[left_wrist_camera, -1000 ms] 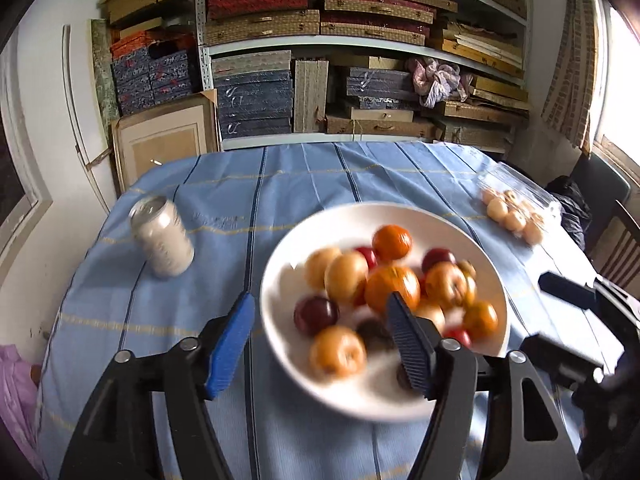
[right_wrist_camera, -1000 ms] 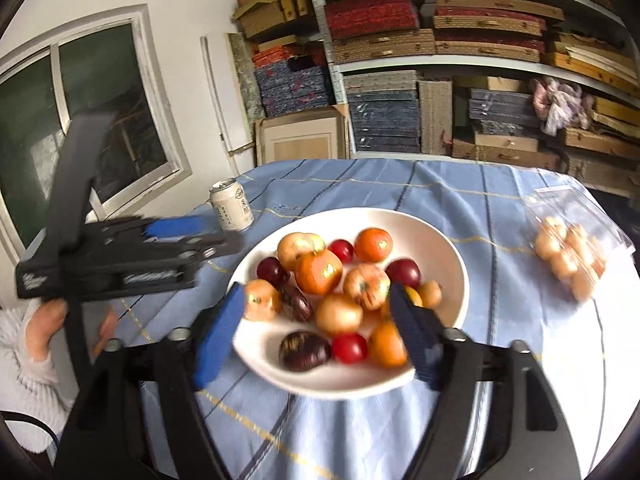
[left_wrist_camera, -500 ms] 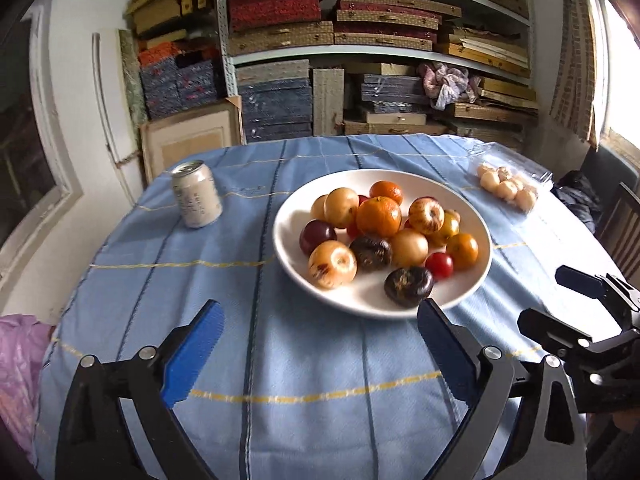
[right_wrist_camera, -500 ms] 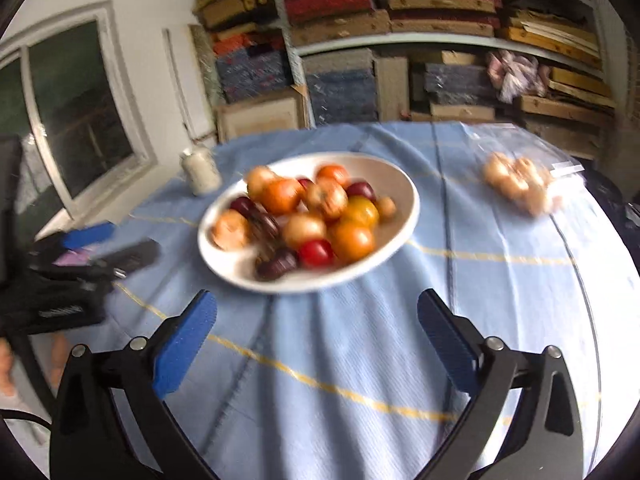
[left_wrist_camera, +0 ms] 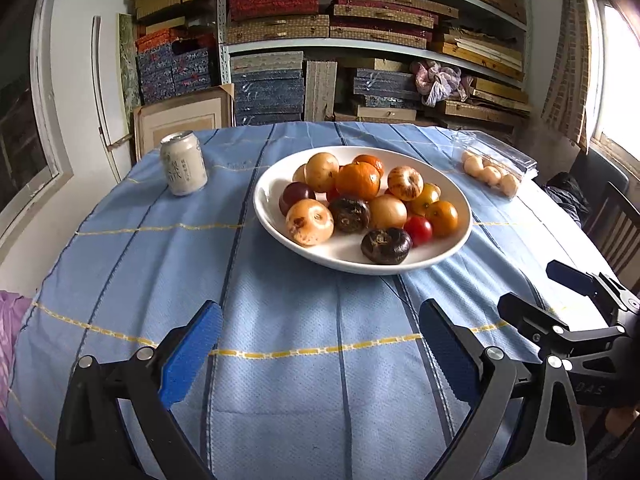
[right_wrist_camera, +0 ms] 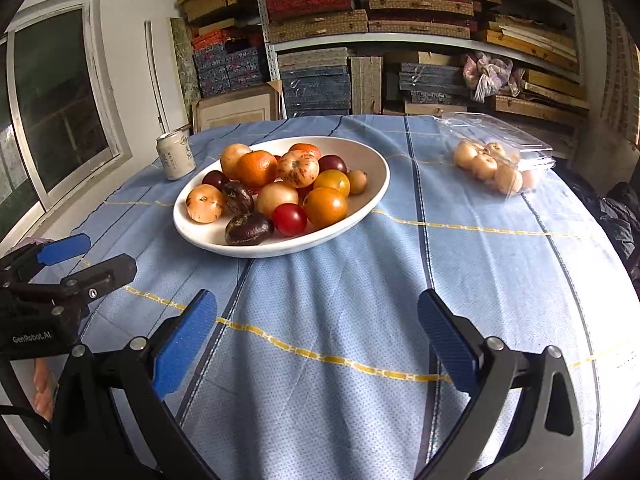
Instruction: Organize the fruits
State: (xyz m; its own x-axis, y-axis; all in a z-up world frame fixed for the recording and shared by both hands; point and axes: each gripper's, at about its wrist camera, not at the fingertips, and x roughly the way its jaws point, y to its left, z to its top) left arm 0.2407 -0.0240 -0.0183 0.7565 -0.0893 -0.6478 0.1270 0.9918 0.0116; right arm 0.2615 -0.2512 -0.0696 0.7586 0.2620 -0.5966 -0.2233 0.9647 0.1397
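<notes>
We see a shallow white plate [left_wrist_camera: 460,236] resting on the blue striped tablecloth [left_wrist_camera: 304,380] near the middle of the table, heaped with small fruits [left_wrist_camera: 360,200] that touch and lean on one another. At the top of the pile sits a bright orange mandarin [left_wrist_camera: 357,180] with a dimpled skin, and beside it a pale round fruit streaked with red [left_wrist_camera: 405,182]. Along the near rim lie a tan fruit with brown blotches [left_wrist_camera: 309,222], two dark wrinkled purple-brown ones [left_wrist_camera: 386,245], and a glossy red cherry tomato [left_wrist_camera: 418,230]; smooth orange-yellow ones [left_wrist_camera: 441,218] sit at the right side. Our left gripper [left_wrist_camera: 320,354] hangs over bare cloth on the near side of the plate, its blue-padded jaws spread wide after just opening, with nothing between them. Our right gripper [right_wrist_camera: 318,346] stands the same way, jaws just opened wide and empty, apart from the plate. A pale drinks can [left_wrist_camera: 183,169] stands upright to the plate's left, and a clear plastic box [right_wrist_camera: 500,152] of pale round fruits lies to its right, well apart.
</notes>
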